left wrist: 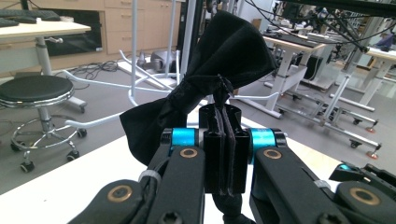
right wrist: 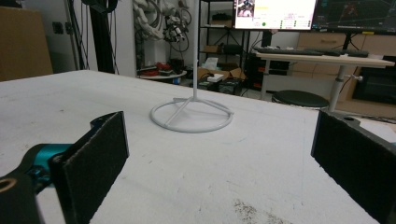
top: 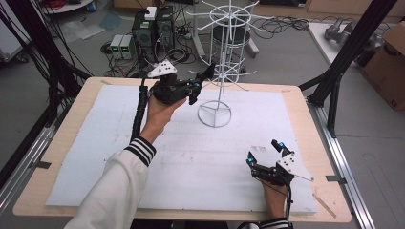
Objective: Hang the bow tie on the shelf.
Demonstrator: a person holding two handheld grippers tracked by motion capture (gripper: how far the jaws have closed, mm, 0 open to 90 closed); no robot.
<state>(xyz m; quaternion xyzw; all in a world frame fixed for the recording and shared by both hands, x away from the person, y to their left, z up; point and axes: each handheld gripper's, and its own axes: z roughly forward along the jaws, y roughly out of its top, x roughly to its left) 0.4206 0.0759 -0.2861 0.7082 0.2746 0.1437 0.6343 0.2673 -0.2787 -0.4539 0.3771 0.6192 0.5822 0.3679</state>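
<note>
while the left gripper [left wrist: 219,140] pinches a bow tie [left wrist: 219,65] near the rack [top: 220,71] by the table's far edge, hanging it seems next, the right gripper [top: 267,153] resting agape.

Open right tool [right wrist: 224,158] faces white stand base [right wrist: 191,119] on table [right wrist: 56,93].

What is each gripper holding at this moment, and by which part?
The left gripper is shut on the thin strap below the knot of a black bow tie, held up near the white wire stand. The right gripper is open and holds nothing.
</note>
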